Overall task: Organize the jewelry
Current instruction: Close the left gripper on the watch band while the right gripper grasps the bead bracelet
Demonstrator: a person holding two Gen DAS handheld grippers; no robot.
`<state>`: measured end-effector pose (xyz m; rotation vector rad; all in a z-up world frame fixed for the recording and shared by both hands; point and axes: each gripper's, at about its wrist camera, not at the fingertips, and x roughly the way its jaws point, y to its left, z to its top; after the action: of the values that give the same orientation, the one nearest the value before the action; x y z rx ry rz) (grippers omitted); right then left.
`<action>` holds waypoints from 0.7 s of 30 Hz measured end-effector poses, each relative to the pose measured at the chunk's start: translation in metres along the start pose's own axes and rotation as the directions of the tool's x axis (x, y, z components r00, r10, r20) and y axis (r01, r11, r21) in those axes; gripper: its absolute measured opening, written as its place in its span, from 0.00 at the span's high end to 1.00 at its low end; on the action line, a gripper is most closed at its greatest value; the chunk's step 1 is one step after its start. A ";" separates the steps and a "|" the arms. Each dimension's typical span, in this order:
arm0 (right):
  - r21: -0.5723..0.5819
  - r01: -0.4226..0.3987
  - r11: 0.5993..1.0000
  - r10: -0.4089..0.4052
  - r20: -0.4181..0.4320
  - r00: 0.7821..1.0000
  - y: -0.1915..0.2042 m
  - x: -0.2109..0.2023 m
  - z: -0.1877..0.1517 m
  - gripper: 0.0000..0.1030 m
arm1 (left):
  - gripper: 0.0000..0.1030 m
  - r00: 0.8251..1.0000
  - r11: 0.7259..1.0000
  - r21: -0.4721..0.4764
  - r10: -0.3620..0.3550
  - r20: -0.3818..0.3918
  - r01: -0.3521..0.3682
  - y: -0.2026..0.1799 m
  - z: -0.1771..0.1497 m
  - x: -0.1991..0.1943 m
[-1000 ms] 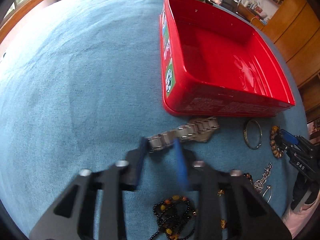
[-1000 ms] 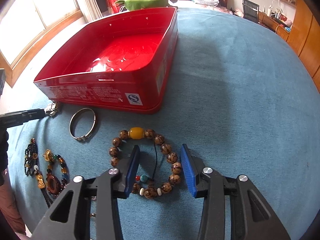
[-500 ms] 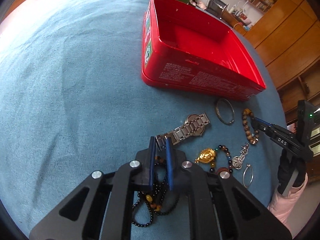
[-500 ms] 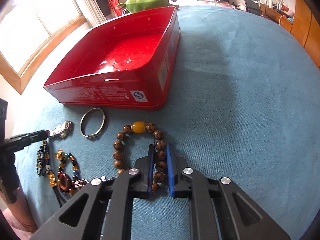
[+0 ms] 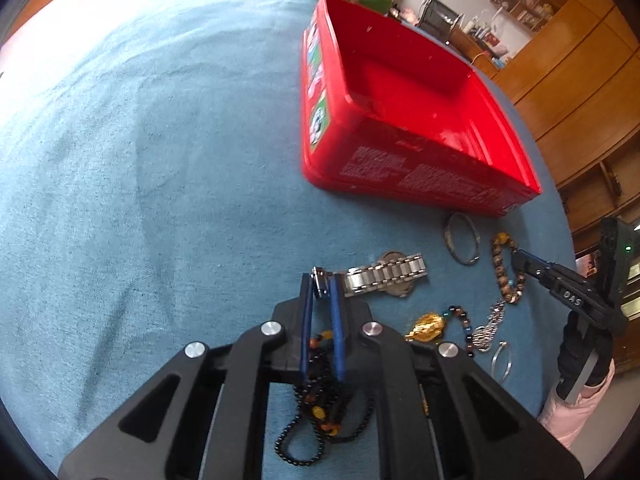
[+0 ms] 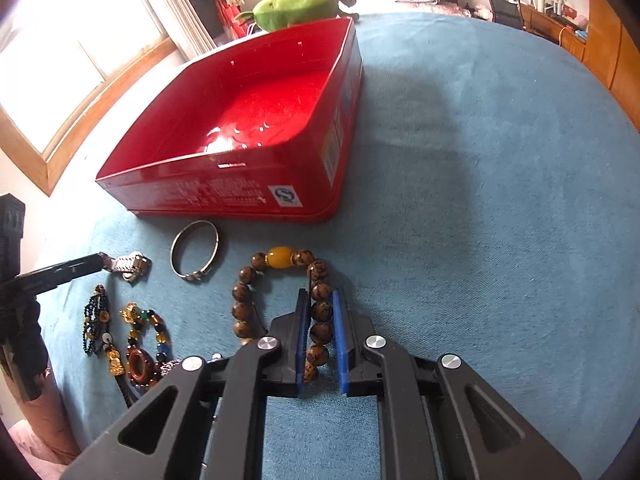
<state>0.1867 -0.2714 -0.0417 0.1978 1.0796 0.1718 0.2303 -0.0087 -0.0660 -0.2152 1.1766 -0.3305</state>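
On the blue bed cover (image 5: 160, 160), my left gripper (image 5: 321, 292) is clamping its fingers on the steel watch (image 5: 384, 274) band's end. My right gripper (image 6: 321, 312) is pinching the brown bead bracelet (image 6: 280, 288), both lying before the red tin (image 6: 248, 196).

The blue cloth of the bench (image 5: 152, 168) lies bare and wide to the left of the red tin (image 5: 404, 168) in the left wrist view, and equally bare to the tin's right (image 6: 500, 200) in the right wrist view, so a hand-held gripper could pass freely on either side. Straight ahead the tin's upright near wall stands in the way, though its top is open with an unoccupied floor (image 6: 272, 112). The strip before that wall is crowded: a silver bangle (image 6: 195, 249), a metal watch (image 5: 384, 276), a brown bead bracelet (image 6: 280, 280), a black bead strand (image 6: 95, 324) and an amber-and-gold bracelet (image 6: 144, 340) lie close together.
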 end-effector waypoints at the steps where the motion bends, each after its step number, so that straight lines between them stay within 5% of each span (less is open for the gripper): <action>1: 0.002 -0.001 1.000 0.001 0.000 1.000 -0.001 0.000 0.000 0.88 | 0.88 1.000 1.000 -0.010 -0.004 -0.009 0.004 0.002 0.001 0.002; 7: -0.002 0.007 1.000 -0.007 -0.004 1.000 -0.001 0.004 0.002 0.88 | 0.64 0.998 0.998 -0.011 -0.054 -0.019 0.054 -0.004 0.004 0.009; 9: -0.002 0.008 1.000 -0.008 -0.004 1.000 -0.001 0.004 0.003 0.88 | 0.63 0.999 0.999 0.000 -0.043 -0.016 0.043 -0.008 0.003 0.011; 12: -0.003 0.009 1.000 -0.009 -0.004 1.000 -0.001 0.004 0.003 0.88 | 0.67 0.999 1.000 -0.001 -0.031 -0.010 0.031 -0.008 0.001 0.013; 15: -0.003 0.011 1.000 -0.011 -0.004 1.000 -0.001 0.005 0.003 0.88 | 0.93 1.000 1.000 -0.019 -0.011 -0.002 0.011 -0.002 0.000 0.013; 21: -0.002 -0.002 1.000 0.002 -0.001 1.000 -0.001 0.005 0.002 0.88 | 0.95 0.995 0.994 -0.072 -0.079 0.054 0.083 0.007 0.001 0.005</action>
<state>0.1911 -0.2711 -0.0446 0.1968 1.0802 0.1743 0.2338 -0.0037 -0.0723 -0.3346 1.1321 -0.3508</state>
